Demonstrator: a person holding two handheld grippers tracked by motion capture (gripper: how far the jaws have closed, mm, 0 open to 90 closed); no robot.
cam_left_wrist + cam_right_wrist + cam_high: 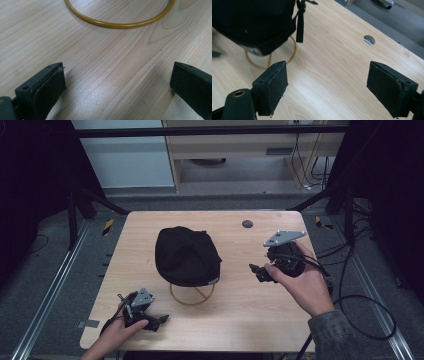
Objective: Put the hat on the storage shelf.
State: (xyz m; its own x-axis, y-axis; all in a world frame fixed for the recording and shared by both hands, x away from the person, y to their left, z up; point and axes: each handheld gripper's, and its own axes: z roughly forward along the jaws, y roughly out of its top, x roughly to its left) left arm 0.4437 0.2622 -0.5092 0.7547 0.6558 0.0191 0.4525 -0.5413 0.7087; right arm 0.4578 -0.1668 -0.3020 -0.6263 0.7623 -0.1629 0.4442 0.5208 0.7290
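A black cap [186,255] sits on a yellow wire stand [192,296] in the middle of the wooden table [240,320]. My left gripper [161,320] lies low at the front left, held by a hand, its jaws pointing right toward the stand. In the left gripper view it [117,82] is open over bare wood, with the stand's ring [117,24] ahead. My right gripper [256,271] hangs to the right of the cap, jaws pointing left. In the right gripper view it [327,85] is open and holds nothing; the cap [252,22] and its dangling strap [300,22] are at the upper left.
A round grommet hole [247,224] lies near the table's far edge, also seen as the hole [369,40] in the right gripper view. Cables trail off the table's right side [360,305]. Metal frame rails flank the table on the grey floor.
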